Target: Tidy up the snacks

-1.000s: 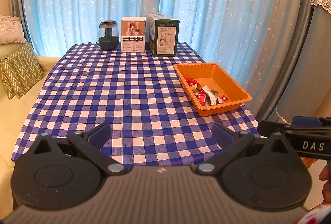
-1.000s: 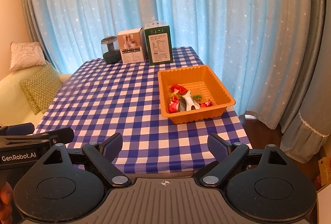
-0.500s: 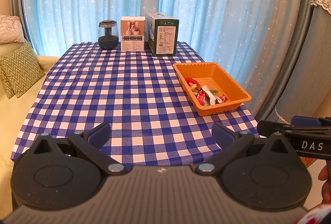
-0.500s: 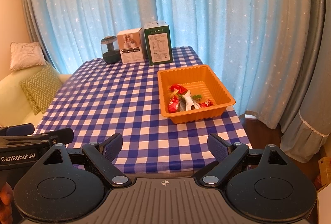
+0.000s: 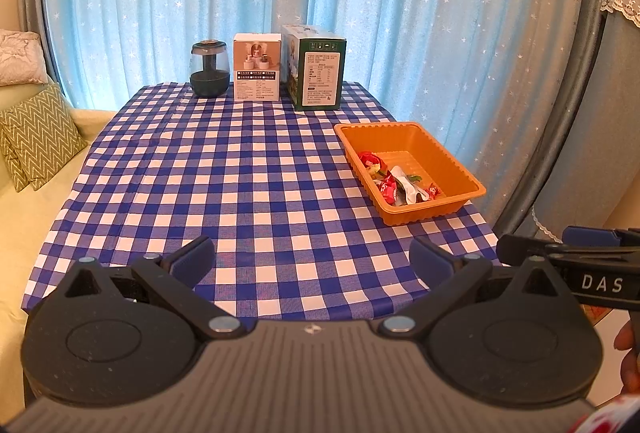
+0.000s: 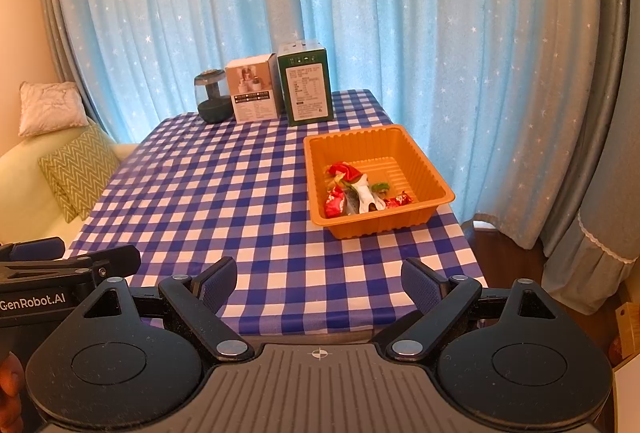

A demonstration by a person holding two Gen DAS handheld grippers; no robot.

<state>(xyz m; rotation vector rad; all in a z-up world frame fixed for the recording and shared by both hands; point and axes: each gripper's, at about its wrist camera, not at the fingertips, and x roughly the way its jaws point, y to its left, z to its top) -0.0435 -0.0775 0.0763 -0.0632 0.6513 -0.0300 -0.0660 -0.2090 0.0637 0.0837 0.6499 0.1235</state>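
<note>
Left tool point(image 5: 312, 257) and right tool point(image 6: 319, 283): both wide open, empty. Wrapped snacks point(image 6: 354, 191) in orange tray point(image 6: 432, 183), bench point(image 5: 240, 173) two o'clock.

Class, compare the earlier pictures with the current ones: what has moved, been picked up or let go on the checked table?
Nothing visibly changed. Both grippers, left gripper and right gripper, remain open and empty at the near table edge; the snacks still lie in the orange tray.
</note>
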